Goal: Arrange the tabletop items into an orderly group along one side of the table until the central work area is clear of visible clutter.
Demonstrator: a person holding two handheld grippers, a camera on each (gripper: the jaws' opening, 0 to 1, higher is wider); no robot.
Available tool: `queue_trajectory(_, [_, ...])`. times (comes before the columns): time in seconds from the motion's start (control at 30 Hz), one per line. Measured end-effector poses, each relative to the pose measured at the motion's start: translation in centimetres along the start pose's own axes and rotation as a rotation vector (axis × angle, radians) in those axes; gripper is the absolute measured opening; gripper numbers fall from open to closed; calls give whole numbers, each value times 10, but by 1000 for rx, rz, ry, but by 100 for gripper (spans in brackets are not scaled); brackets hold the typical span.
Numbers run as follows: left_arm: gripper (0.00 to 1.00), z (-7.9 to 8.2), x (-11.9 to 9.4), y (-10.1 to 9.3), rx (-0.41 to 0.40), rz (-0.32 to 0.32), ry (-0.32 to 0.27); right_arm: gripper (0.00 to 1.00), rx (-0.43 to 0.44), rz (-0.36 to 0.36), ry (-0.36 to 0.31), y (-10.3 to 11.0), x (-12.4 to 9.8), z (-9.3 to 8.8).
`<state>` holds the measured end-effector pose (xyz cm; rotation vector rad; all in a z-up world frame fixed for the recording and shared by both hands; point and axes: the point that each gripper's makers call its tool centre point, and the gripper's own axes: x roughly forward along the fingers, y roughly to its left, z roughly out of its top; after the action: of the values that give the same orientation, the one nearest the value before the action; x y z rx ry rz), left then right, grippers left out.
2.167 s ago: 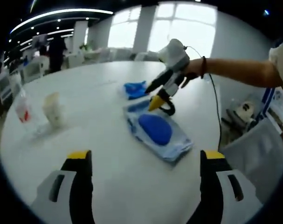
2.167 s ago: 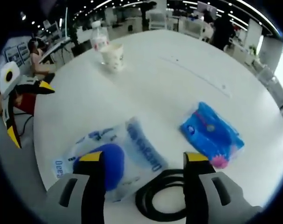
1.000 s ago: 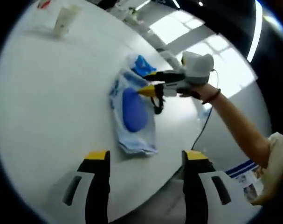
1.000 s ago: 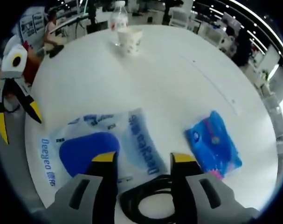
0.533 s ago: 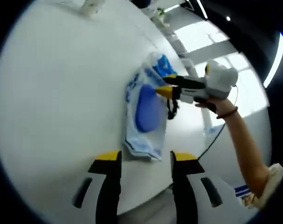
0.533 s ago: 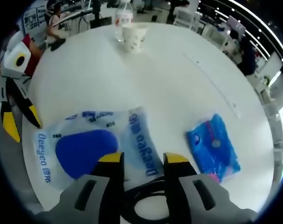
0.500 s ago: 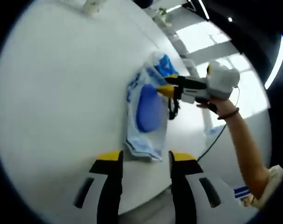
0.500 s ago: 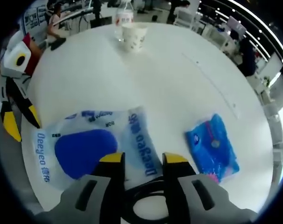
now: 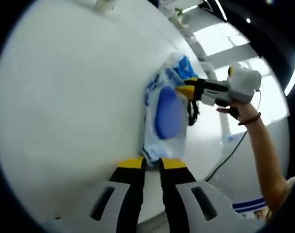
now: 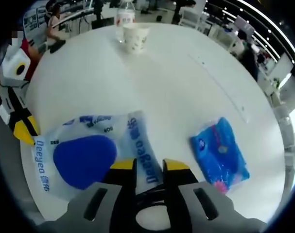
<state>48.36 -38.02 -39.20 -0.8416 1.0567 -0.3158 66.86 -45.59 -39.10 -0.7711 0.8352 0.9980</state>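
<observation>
Left gripper view: we see a round white table (image 9: 64,97) with a long clear wipes pack (image 9: 166,114), dark blue oval at its middle, lying lengthwise straight ahead of our left gripper (image 9: 152,162). The jaws are nearly shut at the pack's near end; whether they pinch its edge we cannot tell. Our right gripper (image 10: 148,166), jaws narrowed to a slit, meets the pack's long side, a black cable loop (image 10: 152,204) beneath. A smaller blue packet (image 10: 219,154) lies just beyond. A paper cup (image 10: 136,38) and bottle (image 10: 124,16) stand well apart.

Wide bare tabletop (image 10: 186,87), cup (image 10: 136,38) (bottle (image 10: 124,14) behind) at far edge
</observation>
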Motion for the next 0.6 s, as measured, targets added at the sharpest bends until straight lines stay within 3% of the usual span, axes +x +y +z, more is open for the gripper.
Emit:
queue_trajectory(0.13, [4,1,0,1,6,0,7,11,-14,-4,11,-1,0,-1])
queue_trajectory(0.23, [3,1,-1,0,-22,-5,1,7,51,19,-3,0,-1,-1])
queue_trajectory(0.6, [1,8,-9,-2,-47,-25,6,3,33,26,10,4,-4,-2])
